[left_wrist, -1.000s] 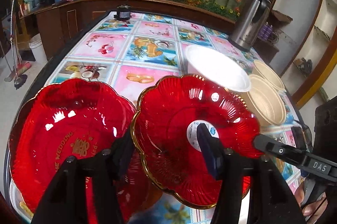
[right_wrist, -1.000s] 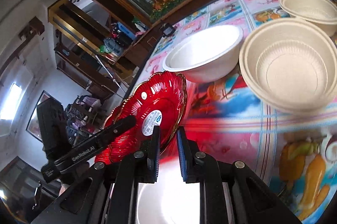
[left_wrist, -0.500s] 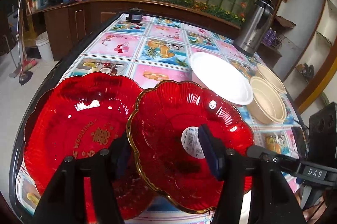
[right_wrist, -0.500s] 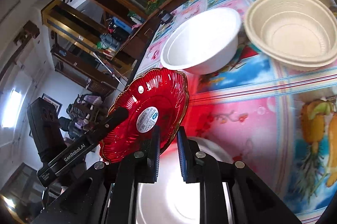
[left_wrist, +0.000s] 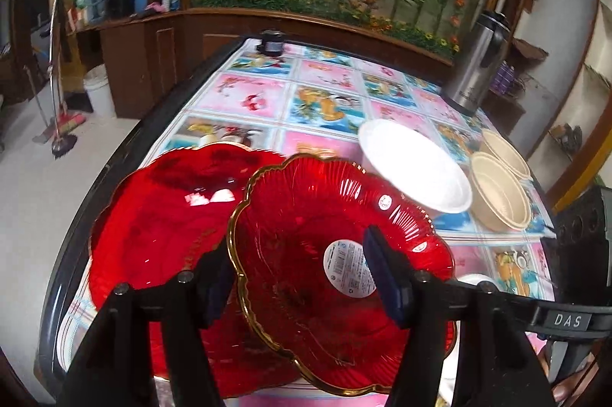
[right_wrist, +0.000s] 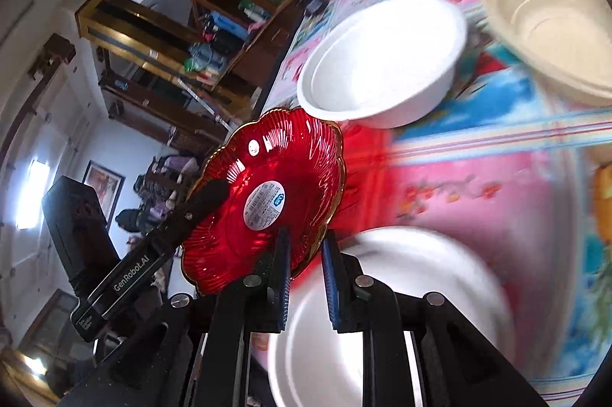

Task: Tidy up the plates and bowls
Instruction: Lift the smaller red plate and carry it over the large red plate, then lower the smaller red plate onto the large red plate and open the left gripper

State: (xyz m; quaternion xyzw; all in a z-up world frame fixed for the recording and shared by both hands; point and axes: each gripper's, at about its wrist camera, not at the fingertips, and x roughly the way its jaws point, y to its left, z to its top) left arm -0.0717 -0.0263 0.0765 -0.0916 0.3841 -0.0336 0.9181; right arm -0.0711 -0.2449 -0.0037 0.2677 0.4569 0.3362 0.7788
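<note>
Right wrist only: blurred, perhaps white plate (right_wrist: 401, 311) below tool (right_wrist: 304, 277).

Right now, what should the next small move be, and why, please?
Probably draw the left tool back off the gold-rimmed red plate: its jaws have just been opening, the plate between them, while the right tool grips the rim, ready to stack it on the larger red plate.
</note>
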